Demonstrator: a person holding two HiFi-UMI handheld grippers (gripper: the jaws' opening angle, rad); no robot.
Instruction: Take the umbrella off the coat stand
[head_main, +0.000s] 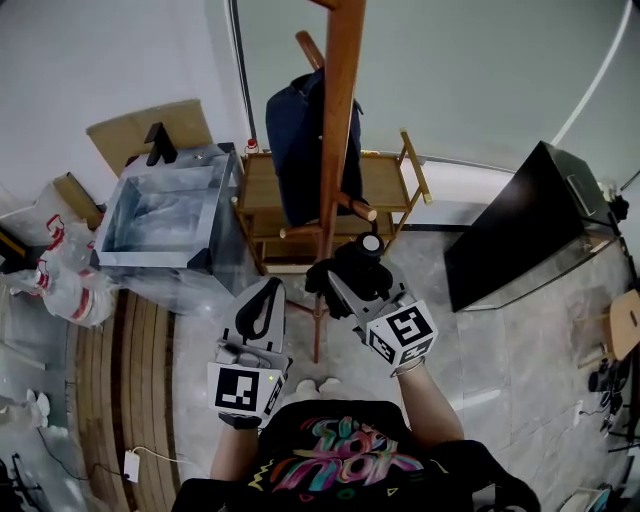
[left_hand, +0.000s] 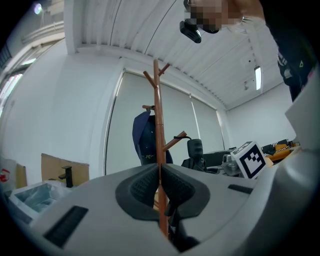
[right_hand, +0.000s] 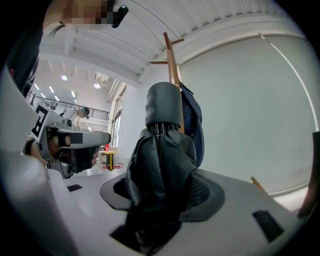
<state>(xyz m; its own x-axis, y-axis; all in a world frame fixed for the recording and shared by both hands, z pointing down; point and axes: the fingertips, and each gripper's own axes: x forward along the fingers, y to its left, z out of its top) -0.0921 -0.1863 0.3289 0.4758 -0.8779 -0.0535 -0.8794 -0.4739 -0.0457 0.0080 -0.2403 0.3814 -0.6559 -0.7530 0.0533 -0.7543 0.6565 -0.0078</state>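
Umbrella (head_main: 345, 272), black and folded, sits in the right gripper (head_main: 352, 288) in the head view, just beside the pole of the wooden coat stand (head_main: 340, 120) and below one of its lower pegs. A dark jacket (head_main: 298, 150) hangs on the stand. The left gripper (head_main: 268, 292) is held just left of the pole, apart from the umbrella.

In the left gripper view its jaws stand together with nothing between them. The stand's pole shows behind the seam where they meet, and the umbrella stands further right, beside a slanting peg.

In the right gripper view the jaws stand partly apart, both pads pressed against the bunched fabric. The umbrella's rounded end rises above them, in front of the stand and jacket.
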